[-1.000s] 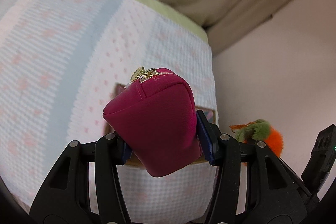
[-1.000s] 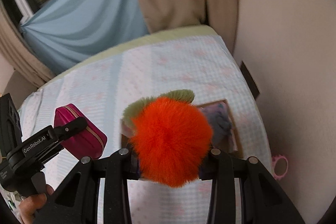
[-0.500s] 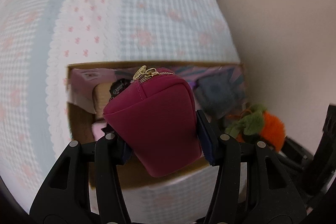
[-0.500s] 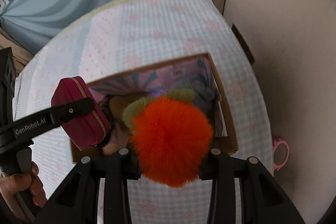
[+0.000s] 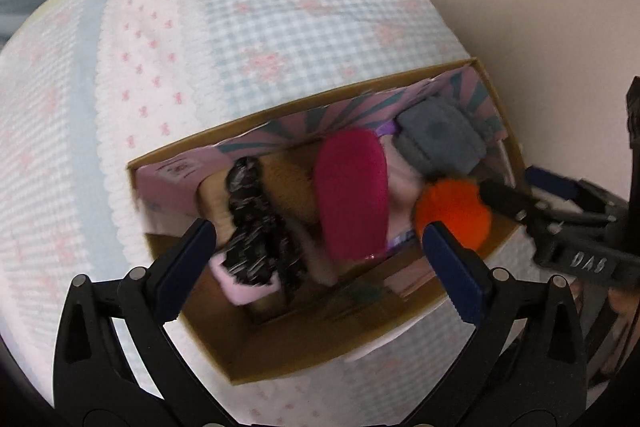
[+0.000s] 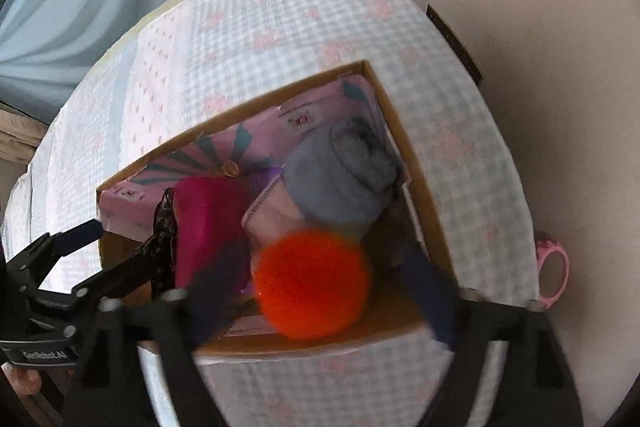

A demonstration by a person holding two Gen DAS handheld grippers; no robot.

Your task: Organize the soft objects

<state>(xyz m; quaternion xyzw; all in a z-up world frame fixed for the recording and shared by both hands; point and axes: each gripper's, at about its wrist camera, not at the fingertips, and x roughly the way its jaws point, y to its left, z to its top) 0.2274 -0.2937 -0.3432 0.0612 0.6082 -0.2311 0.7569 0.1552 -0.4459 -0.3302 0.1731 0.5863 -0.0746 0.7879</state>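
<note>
A: We start with the bed (image 5: 280,7): its gingham cover with pink flowers fills both views, and a cardboard box (image 5: 304,347) sits on it, close to the wall.

B: Inside the box we see a grey rolled cloth (image 6: 340,187) at the far right end, then the magenta pouch (image 5: 352,195) near the middle, lying among the other soft things.

A: To the pouch's left we make out a dark shiny frilled piece (image 5: 256,227) over something tan. The orange pom-pom (image 6: 312,283) lies to the pouch's right, inside the box at its near side.

B: Our left hand-held gripper (image 5: 320,247) is spread wide above the box, nothing between its blue pads (image 5: 452,259); the pouch lies beyond them.

A: Our right hand-held gripper (image 6: 316,291) is blurred, but its fingers stand wide apart either side of the pom-pom without touching it.

B: Smallest, we spot a pink ring-shaped thing (image 6: 554,275) between the bed and the wall.
</note>
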